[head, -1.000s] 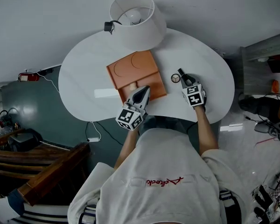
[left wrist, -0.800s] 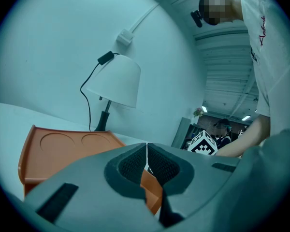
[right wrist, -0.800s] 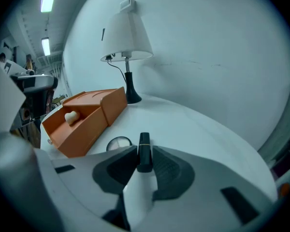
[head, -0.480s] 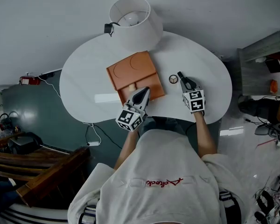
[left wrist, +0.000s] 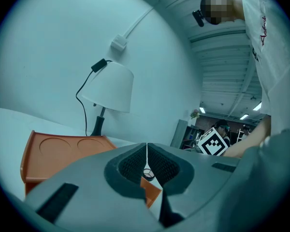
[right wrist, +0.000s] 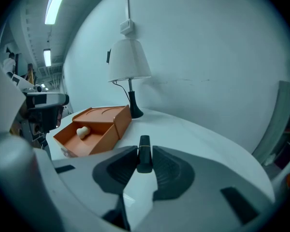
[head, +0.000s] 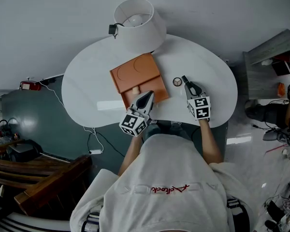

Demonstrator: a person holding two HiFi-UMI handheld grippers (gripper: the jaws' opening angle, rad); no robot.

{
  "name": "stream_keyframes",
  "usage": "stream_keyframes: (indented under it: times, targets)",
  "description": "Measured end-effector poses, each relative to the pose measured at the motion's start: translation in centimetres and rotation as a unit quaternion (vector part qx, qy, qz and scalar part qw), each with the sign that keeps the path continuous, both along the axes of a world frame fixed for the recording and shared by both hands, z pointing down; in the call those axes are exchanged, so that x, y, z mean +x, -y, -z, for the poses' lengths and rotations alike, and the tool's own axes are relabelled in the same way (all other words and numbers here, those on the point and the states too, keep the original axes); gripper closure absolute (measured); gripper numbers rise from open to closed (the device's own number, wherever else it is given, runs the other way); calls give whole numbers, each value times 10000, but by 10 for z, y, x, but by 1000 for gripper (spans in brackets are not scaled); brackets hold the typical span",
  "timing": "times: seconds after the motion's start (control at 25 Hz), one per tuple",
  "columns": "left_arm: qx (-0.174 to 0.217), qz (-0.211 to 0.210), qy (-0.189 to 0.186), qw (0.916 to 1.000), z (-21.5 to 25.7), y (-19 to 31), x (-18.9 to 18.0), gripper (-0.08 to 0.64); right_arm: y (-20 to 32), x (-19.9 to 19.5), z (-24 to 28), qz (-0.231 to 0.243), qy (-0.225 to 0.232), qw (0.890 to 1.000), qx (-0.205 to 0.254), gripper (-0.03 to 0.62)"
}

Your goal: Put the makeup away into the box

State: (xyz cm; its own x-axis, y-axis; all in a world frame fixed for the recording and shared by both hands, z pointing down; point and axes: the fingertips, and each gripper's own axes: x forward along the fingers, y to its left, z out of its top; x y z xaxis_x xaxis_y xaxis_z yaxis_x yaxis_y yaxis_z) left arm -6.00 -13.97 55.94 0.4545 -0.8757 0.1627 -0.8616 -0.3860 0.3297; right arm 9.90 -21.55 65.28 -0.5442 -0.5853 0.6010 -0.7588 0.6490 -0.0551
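My left gripper (left wrist: 146, 150) has its fingers pressed together, empty, at the near edge of the orange box (head: 135, 74). Only the right gripper view shows the dark lipstick (right wrist: 144, 154) clamped in the fingers of my right gripper (head: 186, 82), right of the box.

The person wears a loose off-white sweatshirt (head: 169, 170) with a line of red script (head: 170, 188) across it. The left gripper (head: 150, 94), at the near edge of the orange box (head: 137, 76), is grey with dark ribbed pads (left wrist: 130, 164) and carries a white cube (head: 134, 123) printed with black square markers. The right gripper (head: 185, 80), to the right of the box, looks alike, with its own marker cube (head: 199, 108).
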Motion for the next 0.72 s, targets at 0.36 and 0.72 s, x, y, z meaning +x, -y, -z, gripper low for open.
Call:
stream_keyframes:
  times: [0.36,0.72]
  targets:
    - [193,507,78,9985,16,-22,-30,545,-12,-60,39,702,290,9965,360,486]
    - [282,1663,173,9855,25,-82,-105,545,-76,-176,40,2337,432,9711,227,486]
